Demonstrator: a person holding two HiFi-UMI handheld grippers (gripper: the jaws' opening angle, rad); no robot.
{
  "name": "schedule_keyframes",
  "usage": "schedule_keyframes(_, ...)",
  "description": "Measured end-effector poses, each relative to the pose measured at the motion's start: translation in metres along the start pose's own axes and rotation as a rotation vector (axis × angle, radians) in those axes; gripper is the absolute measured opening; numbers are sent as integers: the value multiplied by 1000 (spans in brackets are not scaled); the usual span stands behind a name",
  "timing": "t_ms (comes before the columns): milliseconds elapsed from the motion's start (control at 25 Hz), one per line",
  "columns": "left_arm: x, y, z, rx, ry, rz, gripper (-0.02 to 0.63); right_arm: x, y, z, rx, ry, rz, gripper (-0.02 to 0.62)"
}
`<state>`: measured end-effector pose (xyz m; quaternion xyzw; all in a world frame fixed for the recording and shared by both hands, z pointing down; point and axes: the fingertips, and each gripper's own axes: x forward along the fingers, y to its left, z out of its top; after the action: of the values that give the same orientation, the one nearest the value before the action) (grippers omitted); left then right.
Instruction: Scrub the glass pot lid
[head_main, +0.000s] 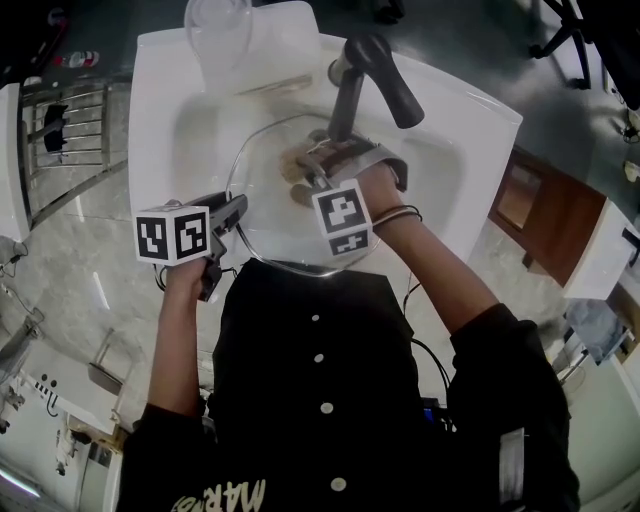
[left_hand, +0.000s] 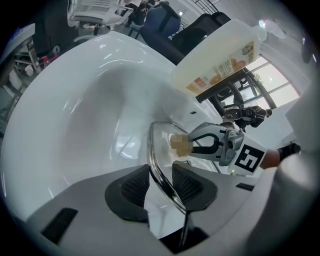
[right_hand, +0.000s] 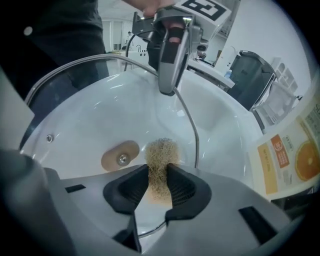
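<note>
Right jaws: the right gripper (right_hand: 159, 186) pinched a tan, fibrous scouring pad (right_hand: 161, 159), whose free end met the glass.
Left jaws: the left gripper (left_hand: 161, 186) was clamped on the metal rim of the round, clear glass pot lid (head_main: 262, 205), one pad on each face.
Lid position: it was held over the bowl of the white ceramic sink (head_main: 165, 130), broad face up. The left jaws gripped the rim towards the sink's front edge. The right jaws stood over mid-glass, beside the tan centre fastening (right_hand: 120, 156).
Technique (judgement): brace firmly with the left. Press the pad flat and use overlapping strokes from centre out to rim.
Risk (judgement): wet glass could twist in the clamp, so stay low in the sink.
</note>
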<state>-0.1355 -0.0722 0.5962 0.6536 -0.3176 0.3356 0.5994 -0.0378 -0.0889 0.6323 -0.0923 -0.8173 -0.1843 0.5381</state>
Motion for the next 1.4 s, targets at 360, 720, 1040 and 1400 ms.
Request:
schedule_keyframes(360, -1, -1, 1, 5, -4, -1, 162, -25, 39, -45, -49, 66, 139, 126)
schedule_keyframes(720, -2, -3, 2, 8, -15, -3, 163, -48, 71, -67, -90, 127, 232, 126)
schedule_keyframes(1040, -4, -6, 4, 12, -19, 2, 163, -63, 91, -72, -121, 135, 269, 125)
schedule_keyframes(1400, -3, -5, 4, 2, -38, -9, 163, -66, 36, -50, 137, -33, 24, 129)
